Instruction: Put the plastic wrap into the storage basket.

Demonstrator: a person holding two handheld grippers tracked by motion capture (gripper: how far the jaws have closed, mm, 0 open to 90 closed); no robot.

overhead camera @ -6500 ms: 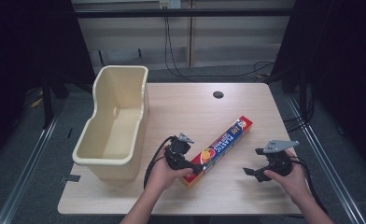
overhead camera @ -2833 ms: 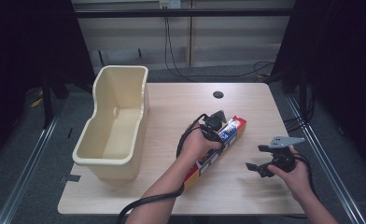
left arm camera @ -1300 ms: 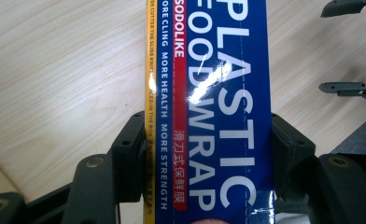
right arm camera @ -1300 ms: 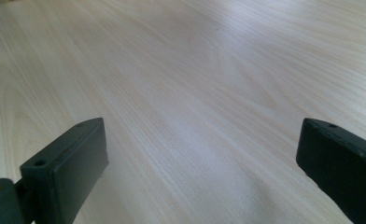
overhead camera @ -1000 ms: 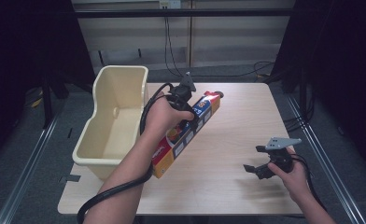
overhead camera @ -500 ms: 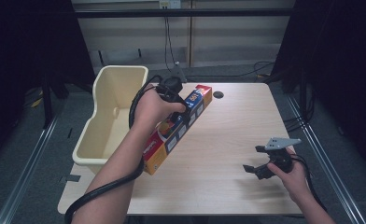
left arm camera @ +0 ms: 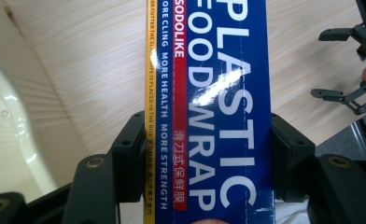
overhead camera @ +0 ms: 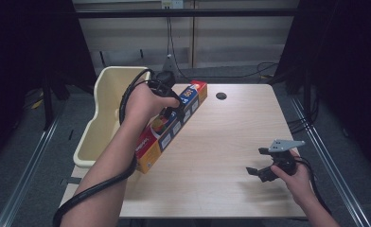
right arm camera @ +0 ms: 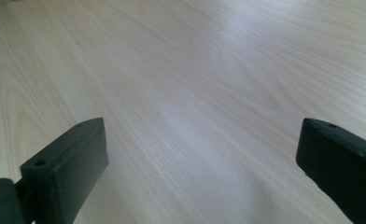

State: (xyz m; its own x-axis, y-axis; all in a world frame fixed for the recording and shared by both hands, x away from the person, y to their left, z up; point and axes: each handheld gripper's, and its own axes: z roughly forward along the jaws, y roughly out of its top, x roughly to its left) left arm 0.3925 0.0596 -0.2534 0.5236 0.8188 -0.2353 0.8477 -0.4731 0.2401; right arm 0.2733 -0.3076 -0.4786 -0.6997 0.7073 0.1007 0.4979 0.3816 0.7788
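Your left gripper (left arm camera: 204, 154) clamps box (left arm camera: 209, 93). Between its jaws, blue face reads "PLASTIC FOOD WRAP" in large white letters. Red strip beside it: "SODOLIKE", then Chinese characters. Toward yellow edge, small white line: "MORE CLING MORE HEALTH MORE STRENGTH". Yellow-edge print too small to read.

table (overhead camera: 231, 142): pale wood | floor (overhead camera: 32, 142): grey | back wall (overhead camera: 221, 33): beige panels, cables

The table (overhead camera: 221, 142) is bare wood across its middle and far right, open to a gripper from the right edge. Along the left edge the cream tub (overhead camera: 103, 118) stands as a wall. The plastic wrap box (overhead camera: 172, 127), held aloft beside it, bars the diagonal by the tub's rim.
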